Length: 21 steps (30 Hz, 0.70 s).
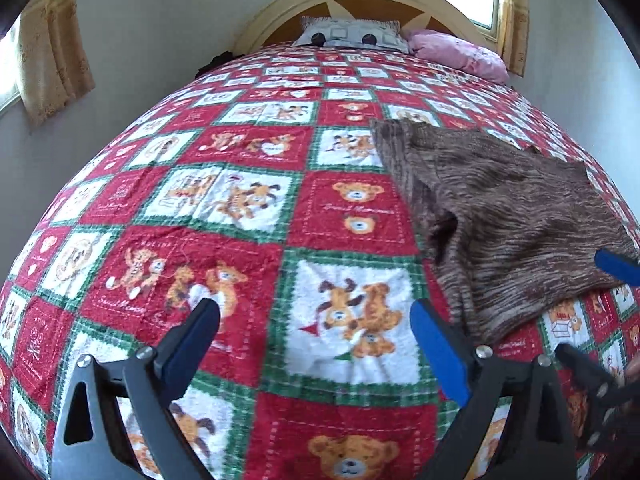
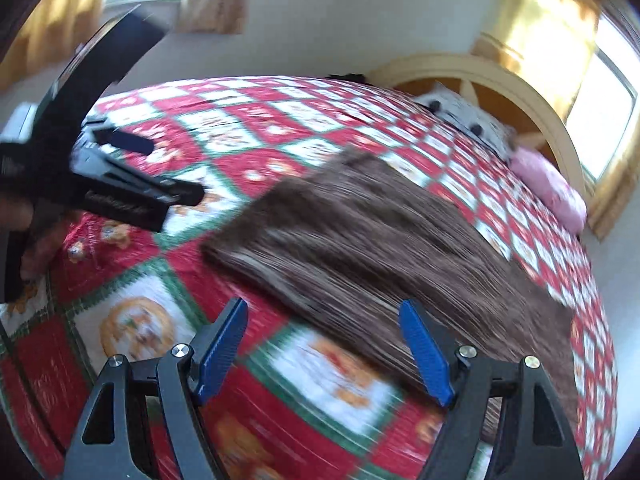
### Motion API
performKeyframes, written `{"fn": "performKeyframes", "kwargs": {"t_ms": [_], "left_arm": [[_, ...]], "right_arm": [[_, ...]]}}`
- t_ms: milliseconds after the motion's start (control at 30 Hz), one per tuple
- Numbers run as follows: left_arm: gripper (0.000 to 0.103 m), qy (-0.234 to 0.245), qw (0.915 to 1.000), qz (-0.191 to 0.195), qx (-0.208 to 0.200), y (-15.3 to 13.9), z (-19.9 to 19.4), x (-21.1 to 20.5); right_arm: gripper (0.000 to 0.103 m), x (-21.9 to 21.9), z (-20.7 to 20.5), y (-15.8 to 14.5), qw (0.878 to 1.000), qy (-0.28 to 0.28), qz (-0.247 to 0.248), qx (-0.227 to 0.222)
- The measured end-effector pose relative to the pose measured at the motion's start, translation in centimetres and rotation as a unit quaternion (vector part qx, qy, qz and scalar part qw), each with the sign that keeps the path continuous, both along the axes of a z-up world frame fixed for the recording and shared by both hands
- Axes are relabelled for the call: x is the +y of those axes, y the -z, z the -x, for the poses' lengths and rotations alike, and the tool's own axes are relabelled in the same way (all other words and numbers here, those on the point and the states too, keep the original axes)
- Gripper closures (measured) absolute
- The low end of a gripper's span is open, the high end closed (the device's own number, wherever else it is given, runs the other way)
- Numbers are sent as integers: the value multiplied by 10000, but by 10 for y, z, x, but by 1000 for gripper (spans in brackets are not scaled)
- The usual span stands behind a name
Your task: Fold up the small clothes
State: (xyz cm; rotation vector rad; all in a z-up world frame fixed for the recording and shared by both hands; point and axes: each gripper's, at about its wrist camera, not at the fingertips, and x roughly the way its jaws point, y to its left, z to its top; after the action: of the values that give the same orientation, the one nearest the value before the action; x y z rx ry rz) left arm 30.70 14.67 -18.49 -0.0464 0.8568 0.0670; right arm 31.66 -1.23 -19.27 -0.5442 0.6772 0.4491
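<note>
two grippers, both with nothing in them, is how i read this moment. my left gripper [image 1: 316, 334] hangs over the bed [image 1: 240, 208] with its jaws standing wide apart above a bear square of the patchwork quilt, and the brown knit garment [image 1: 504, 216] lies just to its right, not between the blue pads. my right gripper [image 2: 324, 346] also has its jaws apart, with bare quilt showing between them; the near edge of the same brown garment [image 2: 360, 240] sits just beyond and to the right of its right pad. the right wrist view is smeared, so i cannot tell fine detail of the cloth there. from the left wrist view the garment lies on the right half of the bed, fairly flat, with what looks like one layer turned over another along its left side and a loose pucker near the middle, so i judge at least one fold is in but the piece is not yet a neat compact packet. its far edge looks uneven and a corner sticks out at the top right. in that same view a blue pad [image 1: 618, 266] of the right gripper shows over the garment's lower right corner, though i cannot tell whether it touches the cloth. what is left, as i judge it, is to take hold of an edge again, bring it across for another fold, and smooth the pucker. a grey patterned pillow [image 1: 350, 34] and a pink pillow [image 1: 460, 54] rest at the headboard, well apart from the work.
</note>
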Motion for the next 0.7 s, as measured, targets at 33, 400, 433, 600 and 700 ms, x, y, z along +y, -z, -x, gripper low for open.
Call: {"fn": "performKeyframes", "kwargs": {"t_ms": [33, 400, 433, 600, 700], "left_arm": [[5, -29, 10000, 87, 15, 1, 0, 5], [5, -379, 9862, 1610, -82, 3, -18, 60], [5, -367, 9851, 1680, -69, 3, -26, 62], [5, -129, 9778, 2091, -55, -2, -64, 60], [5, 147, 9789, 2036, -114, -9, -88, 44]], "right_arm": [[25, 9, 1, 3, 10000, -61, 51, -32], [55, 46, -17, 26, 9971, 47, 654, -378], [64, 49, -17, 28, 9970, -13, 675, -378], [91, 56, -7, 39, 9949, -208, 830, -535], [93, 59, -2, 42, 9927, -226, 954, -704]]}}
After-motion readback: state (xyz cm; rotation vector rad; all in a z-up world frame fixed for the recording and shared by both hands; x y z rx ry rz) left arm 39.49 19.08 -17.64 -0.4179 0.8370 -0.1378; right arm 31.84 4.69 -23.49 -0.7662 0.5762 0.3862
